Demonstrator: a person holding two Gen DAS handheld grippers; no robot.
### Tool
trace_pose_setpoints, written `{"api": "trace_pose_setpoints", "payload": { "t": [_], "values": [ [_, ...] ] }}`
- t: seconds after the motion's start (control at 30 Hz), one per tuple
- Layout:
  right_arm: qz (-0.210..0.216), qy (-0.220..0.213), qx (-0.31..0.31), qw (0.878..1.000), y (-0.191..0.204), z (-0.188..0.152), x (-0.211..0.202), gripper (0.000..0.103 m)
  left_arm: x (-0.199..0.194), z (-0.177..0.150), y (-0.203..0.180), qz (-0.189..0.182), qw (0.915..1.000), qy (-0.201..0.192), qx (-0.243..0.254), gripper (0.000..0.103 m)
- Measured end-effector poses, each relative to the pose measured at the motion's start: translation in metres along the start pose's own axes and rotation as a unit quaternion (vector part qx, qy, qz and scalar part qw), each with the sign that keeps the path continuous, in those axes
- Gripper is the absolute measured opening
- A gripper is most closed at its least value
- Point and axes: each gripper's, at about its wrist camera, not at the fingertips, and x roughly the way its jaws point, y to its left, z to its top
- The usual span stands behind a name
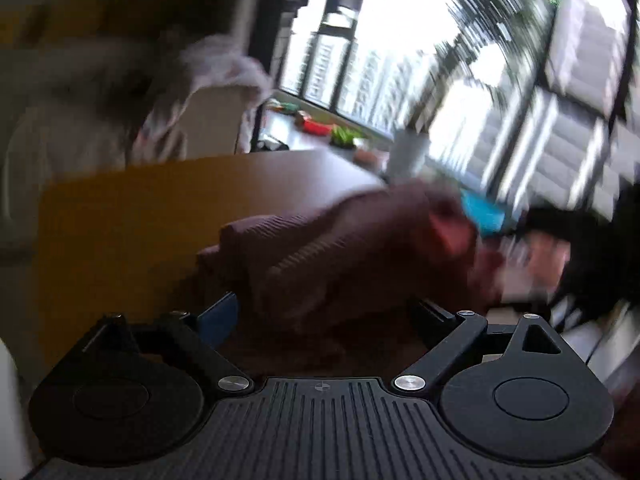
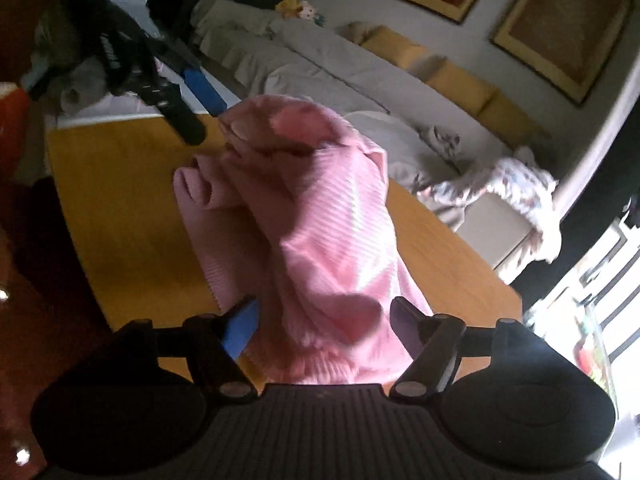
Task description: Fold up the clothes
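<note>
A pink ribbed garment (image 2: 304, 216) is lying bunched in a soft heap on the wooden table (image 2: 120, 200), stretching from the near edge toward the far edge. Bare yellow-brown wood is showing to its left up to the table's left edge, and a narrower strip is showing on its right toward the far right corner (image 2: 504, 292). The knit is thick, with fine parallel ribs and rounded folds, one rolled end (image 2: 196, 184) pointing left.

The right gripper (image 2: 320, 320) is standing with its fingers spread wide, the garment's near end lying between them; the pads are not pressing it. The left gripper (image 2: 200, 108) is hanging at the garment's far end, also spread wide and gripping nothing, its blue pad (image 1: 218, 322) clear of the cloth. Both views are blurred.
</note>
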Motion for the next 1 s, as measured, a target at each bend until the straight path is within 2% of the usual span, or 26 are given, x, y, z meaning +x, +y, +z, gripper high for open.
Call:
{"api": "trace_pose_setpoints", "payload": {
  "t": [0.07,0.13,0.2,0.27,0.4,0.47,0.5,0.53,0.57,0.6,0.63,0.67,0.77,0.83,0.87,0.9,0.93,0.97,1.0],
  "values": [
    [-0.008,-0.003,-0.013,1.000,0.006,0.004,0.017,0.081,0.000,-0.002,-0.011,0.015,0.9993,0.007,0.035,0.097],
    [-0.007,0.006,-0.027,1.000,0.009,0.009,0.038,0.079,0.008,0.000,-0.015,0.040,0.9968,0.011,0.068,0.097],
    [0.006,0.021,-0.019,1.000,-0.002,0.019,0.055,0.035,0.018,0.002,-0.021,0.060,0.9924,0.016,0.106,0.097],
    [0.034,0.024,0.037,0.998,-0.031,0.032,0.056,0.033,0.029,0.003,-0.028,0.073,0.9858,0.021,0.150,0.097],
    [0.080,0.022,0.126,0.988,-0.082,0.045,0.050,0.032,0.054,0.007,-0.040,0.081,0.9642,0.032,0.251,0.098],
    [0.093,0.025,0.151,0.984,-0.097,0.043,0.050,0.032,0.066,0.009,-0.043,0.082,0.9554,0.033,0.282,0.097],
    [0.096,0.026,0.160,0.982,-0.102,0.041,0.051,0.033,0.070,0.011,-0.042,0.079,0.9545,0.031,0.286,0.097],
    [0.096,0.027,0.165,0.981,-0.104,0.039,0.051,0.035,0.073,0.014,-0.041,0.076,0.9549,0.029,0.286,0.089],
    [0.091,0.027,0.161,0.982,-0.103,0.037,0.053,0.047,0.076,0.016,-0.040,0.072,0.9553,0.027,0.285,0.070],
    [0.088,0.028,0.158,0.983,-0.100,0.035,0.054,0.061,0.079,0.020,-0.037,0.071,0.9581,0.026,0.276,0.059],
    [0.090,0.029,0.152,0.984,-0.095,0.033,0.057,0.064,0.081,0.025,-0.031,0.068,0.9643,0.026,0.255,0.040],
    [0.094,0.031,0.145,0.985,-0.088,0.031,0.061,0.064,0.082,0.030,-0.024,0.062,0.9712,0.025,0.229,0.030],
    [0.105,0.042,0.121,0.986,-0.071,0.030,0.075,0.067,0.078,0.045,-0.001,0.040,0.9875,0.015,0.152,0.026],
    [0.103,0.046,0.099,0.989,-0.065,0.036,0.083,0.069,0.072,0.055,0.011,0.037,0.9925,0.009,0.117,0.024],
    [0.097,0.052,0.078,0.991,-0.063,0.040,0.087,0.065,0.070,0.058,0.015,0.036,0.9936,0.007,0.107,0.023],
    [0.086,0.056,0.050,0.993,-0.062,0.046,0.089,0.039,0.069,0.063,0.016,0.036,0.9942,0.005,0.101,0.023],
    [0.062,0.060,0.005,0.996,-0.062,0.054,0.088,0.025,0.067,0.068,0.018,0.036,0.9947,0.004,0.096,0.022],
    [0.039,0.063,-0.039,0.996,-0.062,0.062,0.088,0.015,0.065,0.073,0.019,0.036,0.9952,0.003,0.091,0.021],
    [0.014,0.062,-0.079,0.995,-0.064,0.071,0.086,0.011,0.062,0.078,0.020,0.037,0.9954,0.000,0.088,0.020]
  ]
}}
